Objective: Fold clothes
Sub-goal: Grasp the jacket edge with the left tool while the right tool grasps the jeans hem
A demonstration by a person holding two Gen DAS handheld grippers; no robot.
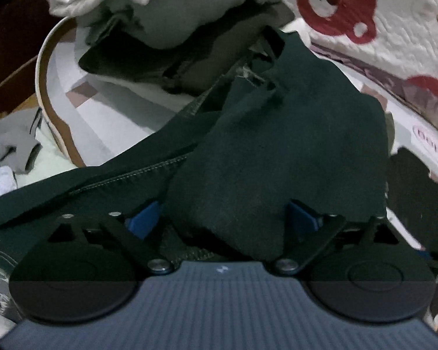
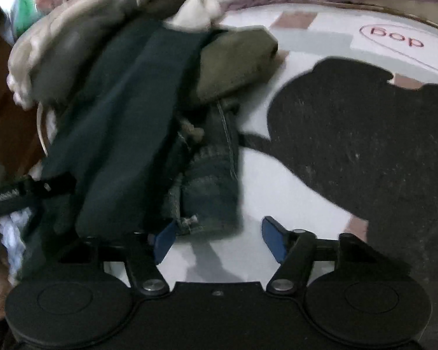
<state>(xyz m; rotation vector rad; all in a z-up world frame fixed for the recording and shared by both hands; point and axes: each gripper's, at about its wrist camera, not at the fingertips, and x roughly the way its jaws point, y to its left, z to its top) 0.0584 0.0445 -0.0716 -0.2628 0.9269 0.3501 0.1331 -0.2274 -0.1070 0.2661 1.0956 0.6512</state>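
- Work surface: a round table (image 1: pixel 58 67) with a brown rim and a pale top printed in grey and pink blocks; red lettering (image 2: pixel 397 36) in an oval sits near its far edge.
- Surroundings: a white quilted cover with red bear motifs (image 1: pixel 335 3) lies beyond the table; loose pale and grey laundry (image 1: pixel 11 145) is heaped off the table's left edge. Dark brown background at far left, detail unclear.
- Task item: a dark green garment (image 1: pixel 277 145) with stitched seams lies crumpled across the near part of the table, reaching toward a stack of clothes (image 1: pixel 149 20) (white, grey, olive) at the far side.
- Left gripper (image 1: pixel 223 218): blue fingers spread wide; a fold of the dark green garment bulges between them and hides most of both pads. Whether the pads touch the cloth cannot be told.
- Right gripper (image 2: pixel 219 237): blue fingers spread apart over bare tabletop; the garment's frayed hem (image 2: pixel 210 204) lies just beside the left finger, nothing pinched.
- Right view only: a dark shadow (image 2: pixel 365 145) covering the table's right portion, the olive piece (image 2: pixel 233 64) beside the garment's long band, and a black strap (image 2: pixel 26 192) at the left edge.
- Left view only: the bear print in full and the table's left rim.
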